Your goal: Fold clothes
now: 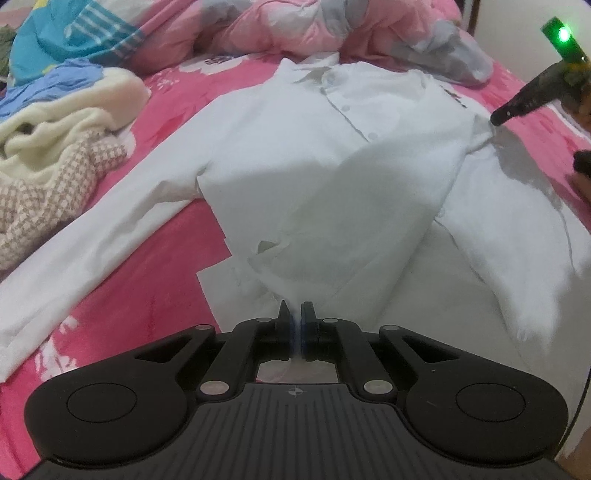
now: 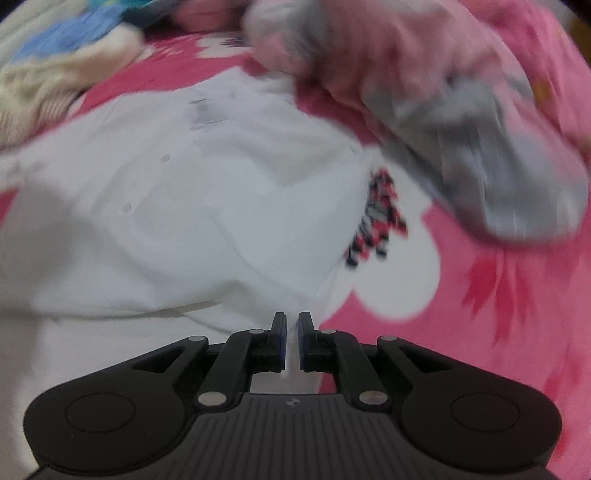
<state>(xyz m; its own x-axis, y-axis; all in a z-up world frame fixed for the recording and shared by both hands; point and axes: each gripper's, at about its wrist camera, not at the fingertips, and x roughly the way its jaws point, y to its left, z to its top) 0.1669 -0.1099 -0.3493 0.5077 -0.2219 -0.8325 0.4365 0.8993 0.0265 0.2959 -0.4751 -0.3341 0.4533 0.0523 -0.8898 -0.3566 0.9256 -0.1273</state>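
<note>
A white button-front shirt (image 1: 314, 166) lies face up on the pink flowered bed sheet (image 1: 155, 295), collar at the far end and sleeves spread to both sides. My left gripper (image 1: 296, 314) is shut on a bunched fold of the shirt's near hem. In the blurred right wrist view, my right gripper (image 2: 292, 323) is shut on white shirt (image 2: 203, 221) cloth near a red, black and white patch (image 2: 376, 218). The left wrist view shows the right gripper (image 1: 498, 116) with its tip at the shirt's right shoulder seam and a green light above it.
A heap of clothes sits at the left: a cream fleece and checked garment (image 1: 55, 158) and blue pieces (image 1: 74, 40). A pink and grey quilt (image 1: 369, 29) is bunched beyond the collar, close to the right gripper (image 2: 461, 110).
</note>
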